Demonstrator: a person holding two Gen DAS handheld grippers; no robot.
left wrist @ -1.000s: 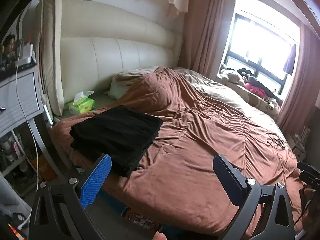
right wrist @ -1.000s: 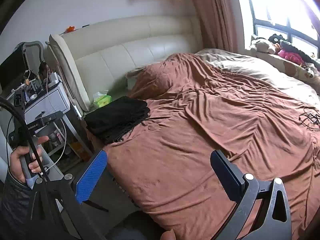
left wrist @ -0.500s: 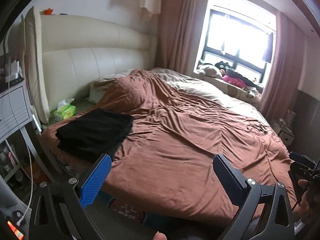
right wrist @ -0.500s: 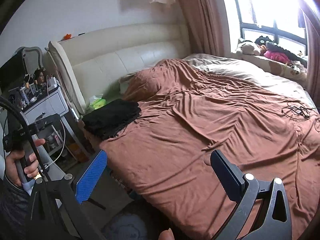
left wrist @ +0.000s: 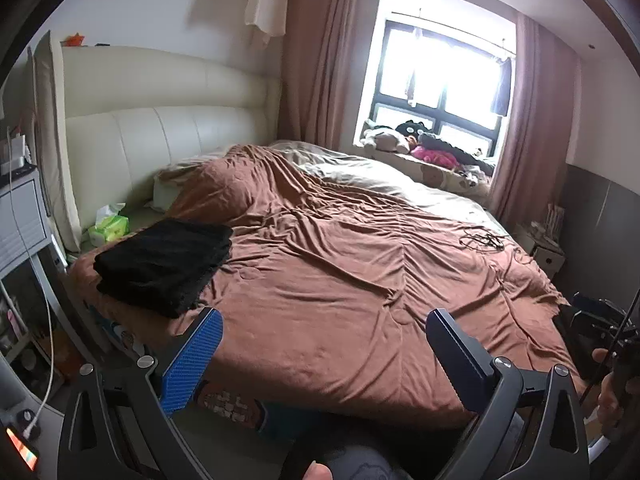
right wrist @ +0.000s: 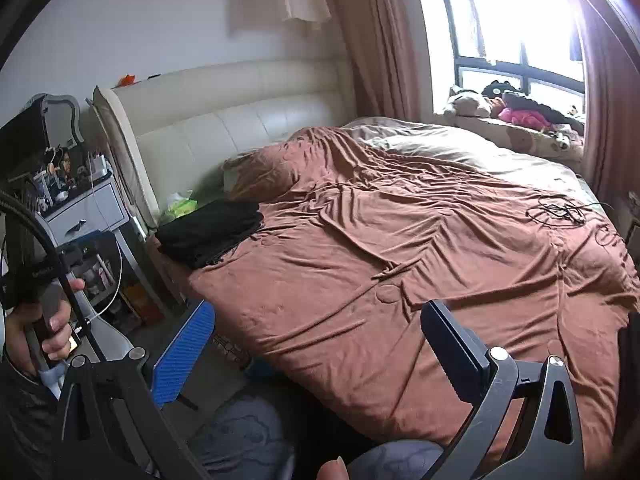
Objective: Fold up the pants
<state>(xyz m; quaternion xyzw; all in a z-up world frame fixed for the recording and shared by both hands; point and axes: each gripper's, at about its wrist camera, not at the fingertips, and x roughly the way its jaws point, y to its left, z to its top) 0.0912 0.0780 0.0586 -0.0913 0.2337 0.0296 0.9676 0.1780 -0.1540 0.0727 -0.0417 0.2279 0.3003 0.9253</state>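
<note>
The black pants lie as a squared, layered bundle on the near corner of the bed, at the left of the left wrist view and left of centre in the right wrist view, just beside a green tissue pack by the cream headboard. To my eye the folding looks done: the edges are stacked and nothing hangs loose, though a slightly ragged fringe shows along the front edge.

Both tools are held well back from the bundle, off the side of the mattress. The left gripper has its fingers spread wide with nothing between them, only the brown duvet showing in the gap. The right gripper is the same, fingers wide and empty. In the right wrist view the person's left hand grips its handle at the lower left of the frame, beside the nightstand.

What is left, if anything, would be a small tidy of that front edge; otherwise this reads as the finish.
</note>
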